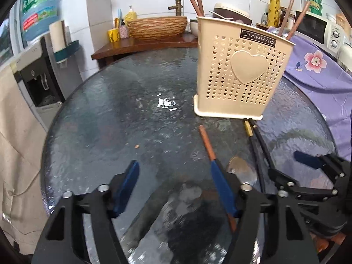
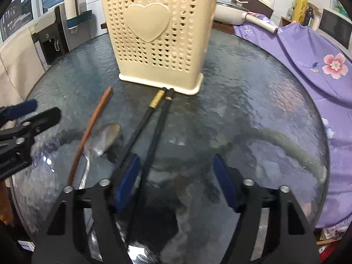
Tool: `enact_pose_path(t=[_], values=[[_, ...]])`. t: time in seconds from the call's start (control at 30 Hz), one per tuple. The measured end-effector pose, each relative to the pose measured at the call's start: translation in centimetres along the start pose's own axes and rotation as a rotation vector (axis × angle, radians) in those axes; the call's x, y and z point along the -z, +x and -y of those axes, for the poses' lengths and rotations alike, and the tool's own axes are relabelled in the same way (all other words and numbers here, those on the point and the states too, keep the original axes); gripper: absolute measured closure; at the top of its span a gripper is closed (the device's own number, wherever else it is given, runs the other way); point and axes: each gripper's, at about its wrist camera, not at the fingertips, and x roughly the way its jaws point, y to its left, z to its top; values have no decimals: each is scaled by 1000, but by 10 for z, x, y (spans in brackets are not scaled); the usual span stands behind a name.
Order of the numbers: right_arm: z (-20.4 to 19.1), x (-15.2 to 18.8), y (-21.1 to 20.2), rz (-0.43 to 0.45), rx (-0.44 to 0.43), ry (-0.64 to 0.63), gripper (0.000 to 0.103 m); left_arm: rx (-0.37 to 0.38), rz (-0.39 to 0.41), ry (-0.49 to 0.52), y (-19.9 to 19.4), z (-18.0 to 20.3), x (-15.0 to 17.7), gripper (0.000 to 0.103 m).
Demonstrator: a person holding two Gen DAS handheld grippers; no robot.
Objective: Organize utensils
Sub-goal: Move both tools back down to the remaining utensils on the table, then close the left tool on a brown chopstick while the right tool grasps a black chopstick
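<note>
Both grippers hover with fingers spread wide, holding nothing: left gripper [image 1: 176,189], right gripper [image 2: 177,182]. On the round rippled dark glass table [image 1: 110,114] lie a brown wooden chopstick [image 1: 206,143], a shiny metal spoon [image 2: 106,137] and two black gold-tipped chopsticks [image 2: 154,114]. Farther stands a cream perforated plastic utensil holder [image 1: 239,72], chopsticks inside.

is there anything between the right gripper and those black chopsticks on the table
Nothing visible. The black chopsticks lie bare on the glass table, running back between the open right gripper fingers. The spoon and brown chopstick lie off to their left.
</note>
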Motion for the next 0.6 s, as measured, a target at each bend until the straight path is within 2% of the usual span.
enact_pose_path(t=[0.1,0.3,0.4,0.6], values=[[4,-10,7,9,-12,39,51,56,-37,-28,14,1,-11,53],[4,-26,19,20,-5,24,62,74,-88,-2,42,16,-22,66],[6,-32,24,22,-7,34,66,69,-102,13,50,21,-24,68],[4,-44,34,35,6,25,66,65,-108,20,55,25,-22,69]])
